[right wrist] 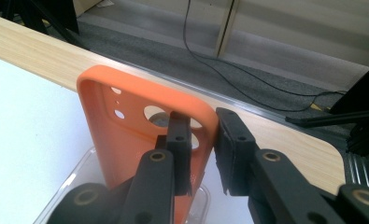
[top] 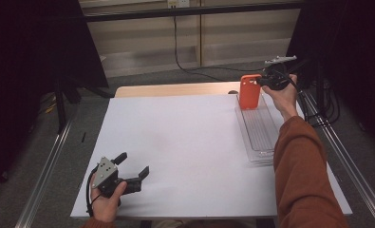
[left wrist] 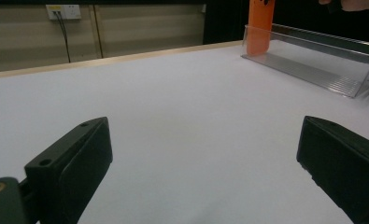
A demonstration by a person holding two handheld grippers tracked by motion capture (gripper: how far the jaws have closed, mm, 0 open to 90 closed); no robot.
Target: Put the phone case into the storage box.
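Upper right of the high view: orange phone case [top: 249, 91] held upright over the far end of a clear tray [top: 256, 135], right gripper [top: 263, 81] at its top edge. In the right gripper view, one jaw inside the case [right wrist: 140, 140], the other outside, the case's side wall between them near the camera cut-outs. Jaws nearly closed, a thin gap visible on the outer side, so the grip looks light or just loosening; hard to tell whether the pads press. Probable reason for the upright hold: lower end of the case down in the tray, likely being set in or lifted out on end. Whether the bottom edge touches the tray floor, unclear.

Lower left of the high view: left gripper [top: 134, 167] resting low on the white counter [top: 185, 152], jaws spread wide, nothing between them. In the left gripper view, bare counter [left wrist: 191, 121] between the two black jaws, case [left wrist: 260, 28] and tray [left wrist: 313, 65] far off at upper right. Seemingly parked, out of the way.

No brand, label or readable writing on case, tray or grippers.
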